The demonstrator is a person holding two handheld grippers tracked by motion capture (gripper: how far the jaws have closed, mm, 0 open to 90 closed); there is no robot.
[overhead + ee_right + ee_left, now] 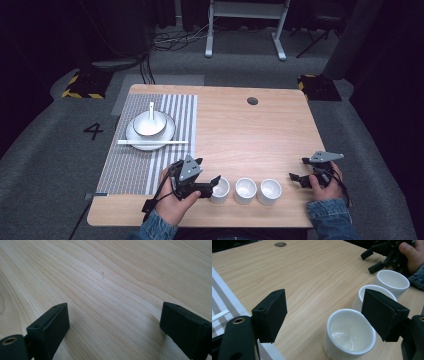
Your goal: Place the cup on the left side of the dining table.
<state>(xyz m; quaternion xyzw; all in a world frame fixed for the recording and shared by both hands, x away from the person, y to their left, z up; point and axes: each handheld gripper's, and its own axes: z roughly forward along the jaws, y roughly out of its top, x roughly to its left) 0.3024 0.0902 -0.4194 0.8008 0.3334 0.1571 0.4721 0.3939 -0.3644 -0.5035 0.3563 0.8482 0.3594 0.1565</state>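
Left gripper (322,317) spread wide, 1 jaw beside the rim of the nearest cup (349,333), the other out over bare table (312,272); cup upright, first of 3 in a row along the near edge. Beyond, middle cup (245,190), far cup (269,192). Right gripper (301,170) farther off, also spread, over bare wood.

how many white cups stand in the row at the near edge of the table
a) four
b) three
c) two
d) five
b, since the high view shows three white cups side by side: the left cup by the open left tool, the middle cup and the right cup.
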